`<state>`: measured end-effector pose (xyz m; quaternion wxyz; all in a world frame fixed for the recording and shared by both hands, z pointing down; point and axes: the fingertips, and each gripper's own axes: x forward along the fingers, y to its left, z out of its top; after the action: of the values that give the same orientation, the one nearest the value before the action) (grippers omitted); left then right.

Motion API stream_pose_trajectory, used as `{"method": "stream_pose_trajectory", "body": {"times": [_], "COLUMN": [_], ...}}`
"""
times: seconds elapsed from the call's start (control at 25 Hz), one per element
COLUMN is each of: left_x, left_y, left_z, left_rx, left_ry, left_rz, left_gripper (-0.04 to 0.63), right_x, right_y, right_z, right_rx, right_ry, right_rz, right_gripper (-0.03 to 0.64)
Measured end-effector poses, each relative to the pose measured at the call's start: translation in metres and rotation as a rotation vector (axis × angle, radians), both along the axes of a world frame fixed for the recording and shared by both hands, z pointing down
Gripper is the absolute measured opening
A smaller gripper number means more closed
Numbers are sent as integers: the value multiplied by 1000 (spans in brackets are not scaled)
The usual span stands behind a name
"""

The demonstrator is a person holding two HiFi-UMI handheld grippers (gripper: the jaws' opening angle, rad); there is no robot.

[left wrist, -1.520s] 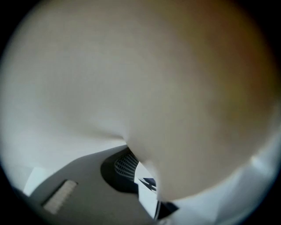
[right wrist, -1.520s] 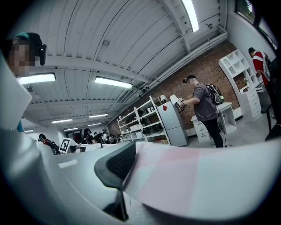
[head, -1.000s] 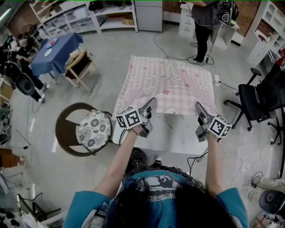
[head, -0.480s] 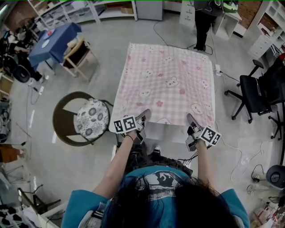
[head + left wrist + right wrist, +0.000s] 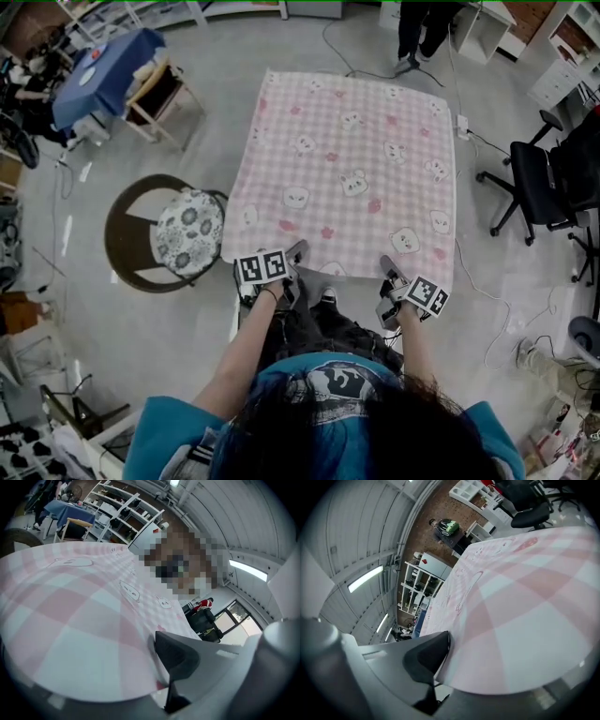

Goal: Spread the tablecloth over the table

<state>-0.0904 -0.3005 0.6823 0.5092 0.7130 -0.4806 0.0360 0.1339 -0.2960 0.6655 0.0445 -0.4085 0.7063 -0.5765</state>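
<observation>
Jaws just closing in, my left hand-held gripper [image 5: 292, 255] and right hand-held gripper [image 5: 386, 272] pinch the lower edge of the pink checked fabric tablecloth [image 5: 352, 169], spread flat mid-frame with grey floor [image 5: 211, 150] on either side.

The head camera looks steeply down from high above on the pink checked tablecloth [image 5: 352, 178]. Cameras riding the left claw [image 5: 293, 253] and right claw [image 5: 387, 269] skim close over that same cloth from its near edge, facing the far shelves [image 5: 119, 520].
</observation>
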Motion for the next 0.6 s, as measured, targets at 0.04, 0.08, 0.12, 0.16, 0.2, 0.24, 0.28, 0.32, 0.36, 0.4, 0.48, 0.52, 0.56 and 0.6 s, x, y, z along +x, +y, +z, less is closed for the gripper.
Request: {"method": "stream_pose_trajectory", "body": {"times": [0.04, 0.08, 0.12, 0.16, 0.2, 0.24, 0.28, 0.32, 0.36, 0.4, 0.48, 0.52, 0.56, 0.6], "left_x": [-2, -4, -6, -7, -7, -7, -8, -10, -11, -12, -13, -12, -12, -11], "left_y": [3, 5, 8, 10, 13, 16, 18, 21, 23, 24, 27, 28, 28, 27], "left_z": [3, 6, 10, 14, 18, 22, 26, 30, 34, 37, 40, 40, 39, 38], "left_rx": [-16, -32, -48, -64, -79, -93, -105, -114, -119, -120, -109, -100, -90, -81], "left_ry": [-5, -11, -16, -19, -19, -18, -18, -21, -27, -34, -50, -59, -68, -73], "left_rz": [-6, -13, -20, -29, -40, -52, -66, -79, -93, -106, -131, -140, -147, -151], "left_gripper": [66, 66, 64, 63, 61, 61, 61, 63, 66, 69, 61, 61, 61, 62], "right_x": [-2, -3, -4, -4, -4, -4, -4, -5, -5, -6, -5, -4, -4, -3], "right_y": [3, 6, 7, 9, 11, 13, 14, 15, 16, 17, 18, 18, 18, 17], "right_z": [3, 7, 11, 16, 20, 24, 28, 31, 34, 37, 44, 45, 46, 46], "right_rx": [-12, -25, -38, -49, -57, -62, -64, -67, -72, -77, -87, -90, -92, -94], "right_ry": [0, 6, 17, 32, 50, 70, 86, 96, 102, 106, 115, 116, 116, 115], "right_rz": [4, 7, 8, 7, 3, -3, -8, -10, -10, -9, -9, -7, -6, -4], "right_gripper": [26, 28, 31, 31, 31, 31, 31, 31, 31, 32, 32, 34, 32, 32]}}
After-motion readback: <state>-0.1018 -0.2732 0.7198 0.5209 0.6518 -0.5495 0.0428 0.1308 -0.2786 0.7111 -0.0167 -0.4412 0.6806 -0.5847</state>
